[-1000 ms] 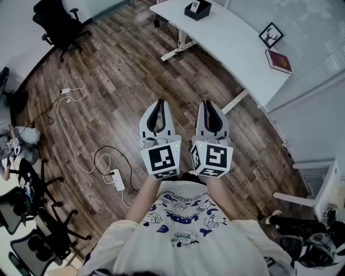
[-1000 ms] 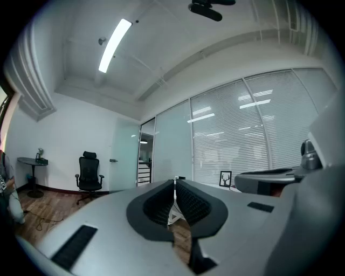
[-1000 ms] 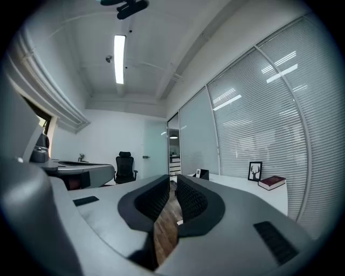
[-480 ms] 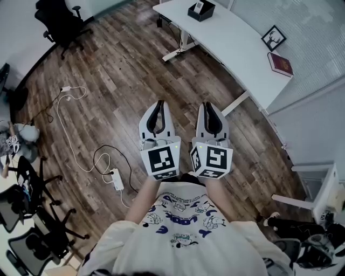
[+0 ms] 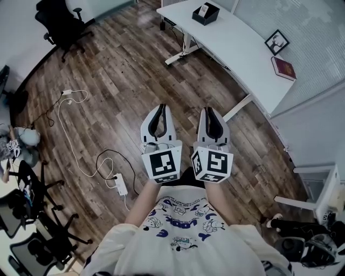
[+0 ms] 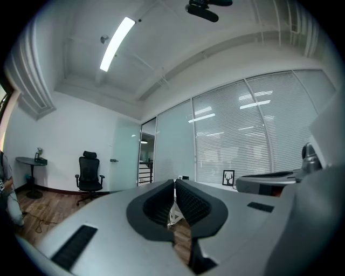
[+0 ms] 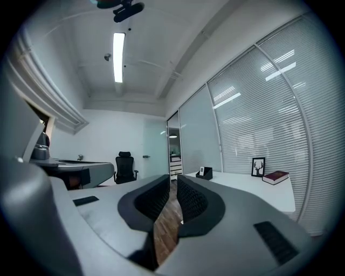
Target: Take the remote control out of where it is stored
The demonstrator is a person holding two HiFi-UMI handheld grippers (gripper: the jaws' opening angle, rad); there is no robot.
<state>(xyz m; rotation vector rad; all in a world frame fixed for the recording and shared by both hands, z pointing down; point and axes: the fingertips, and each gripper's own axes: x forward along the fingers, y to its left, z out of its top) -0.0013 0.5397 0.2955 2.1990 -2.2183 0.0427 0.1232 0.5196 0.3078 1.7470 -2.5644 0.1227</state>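
A black open box [image 5: 205, 13] stands at the far end of the white desk [image 5: 237, 48], with a pale flat item [image 5: 204, 10] upright in it that may be the remote control. The right gripper view shows the same box [image 7: 204, 173] far ahead. My left gripper [image 5: 158, 107] and right gripper [image 5: 210, 109] are held side by side over the wooden floor, pointing level toward the desk and well short of it. Both are shut with nothing between the pads [image 6: 161, 200] [image 7: 190, 200].
On the desk are a framed deer picture [image 5: 276, 42] and a red book [image 5: 284, 68]. A black office chair [image 5: 59, 24] stands at the far left. A white cable and power strip [image 5: 119, 185] lie on the floor, and more chairs [image 5: 38, 215] crowd the near left.
The desk and its box have slid slightly down and right in the head view as the person moved forward. Both grippers stay side by side and shut.
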